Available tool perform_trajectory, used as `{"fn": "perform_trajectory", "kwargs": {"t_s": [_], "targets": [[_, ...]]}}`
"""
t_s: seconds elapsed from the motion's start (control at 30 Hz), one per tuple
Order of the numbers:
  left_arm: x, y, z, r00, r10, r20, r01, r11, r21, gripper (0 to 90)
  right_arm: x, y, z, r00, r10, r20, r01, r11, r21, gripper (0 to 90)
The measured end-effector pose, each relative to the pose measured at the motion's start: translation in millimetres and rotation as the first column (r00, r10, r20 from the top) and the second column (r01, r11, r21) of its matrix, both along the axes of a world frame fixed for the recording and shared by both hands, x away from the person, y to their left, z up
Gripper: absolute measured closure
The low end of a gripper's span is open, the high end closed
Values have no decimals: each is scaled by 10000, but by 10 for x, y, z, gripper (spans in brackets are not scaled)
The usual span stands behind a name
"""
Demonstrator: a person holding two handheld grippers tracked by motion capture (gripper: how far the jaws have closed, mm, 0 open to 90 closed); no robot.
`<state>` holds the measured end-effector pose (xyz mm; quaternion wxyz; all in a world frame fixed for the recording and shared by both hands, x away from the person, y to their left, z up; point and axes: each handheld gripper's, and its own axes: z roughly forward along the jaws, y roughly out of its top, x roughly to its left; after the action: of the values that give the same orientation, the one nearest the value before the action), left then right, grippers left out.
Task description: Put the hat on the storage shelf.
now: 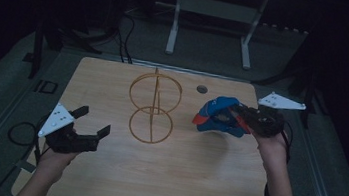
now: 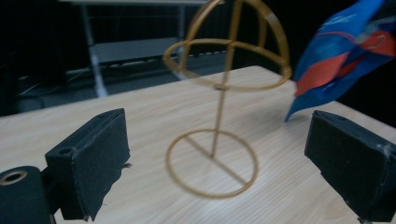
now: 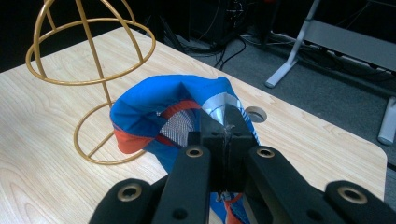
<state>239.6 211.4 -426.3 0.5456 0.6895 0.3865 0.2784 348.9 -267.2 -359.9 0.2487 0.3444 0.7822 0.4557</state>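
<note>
**Right gripper holds cap aloft beside wire stand; left gripper spread and empty**

Setup: a light wooden table (image 1: pixel 162 177) with a gold wire hat stand (image 1: pixel 153 108) upright near its middle. The stand has a flat ring base, a thin centre post and a domed cage of hoops on top. A small round hole (image 1: pixel 202 89) sits in the tabletop near the far edge, right of the stand.

Right gripper (image 1: pixel 240 117): jaws clenched on the fabric of a blue cap (image 1: pixel 218 116) with red-orange panels. In the right gripper view the two pads meet on a pinched fold of the cap (image 3: pixel 173 116), with mesh lining and a grey strip visible inside the crown. In the high view the cap hangs to the right of the stand, apart from it and clear of the tabletop, its open side turned toward the stand.

Left gripper (image 1: pixel 94 122): jaws released, standing wide with nothing between them. It sits at the left front of the table, well apart from the cap. In the left gripper view the stand (image 2: pixel 219 116) lies between the two black pads farther off, and the cap (image 2: pixel 345 56) shows at the upper right.
</note>
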Motion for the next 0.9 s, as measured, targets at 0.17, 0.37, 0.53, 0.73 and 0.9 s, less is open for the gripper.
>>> {"fn": "perform_trajectory", "kwargs": {"t_s": [0.17, 0.37, 0.53, 0.73, 0.9], "targets": [[80, -286, 139, 9967, -805, 141, 801, 9966, 215, 68, -32, 34, 27, 10000, 77, 16, -77, 10000, -3, 897], [174, -608, 248, 9872, -1552, 359, 1535, 9872, 438, 68, -92, 95, 52, 9992, 375, 126, -377, 9991, 216, 897], [267, -832, 313, 9789, -2007, 392, 1982, 9784, 593, 68, -134, 143, 89, 9984, 522, 233, -526, 9984, 200, 897], [379, -1093, 367, 9673, -2511, 368, 2473, 9651, 861, 79, -149, 146, 88, 9982, 516, 296, -521, 9985, 177, 897], [461, -1339, 418, 9569, -2879, 394, 2812, 9516, 1236, 92, -139, 140, 60, 9984, 525, 199, -529, 9984, 212, 897]]}}
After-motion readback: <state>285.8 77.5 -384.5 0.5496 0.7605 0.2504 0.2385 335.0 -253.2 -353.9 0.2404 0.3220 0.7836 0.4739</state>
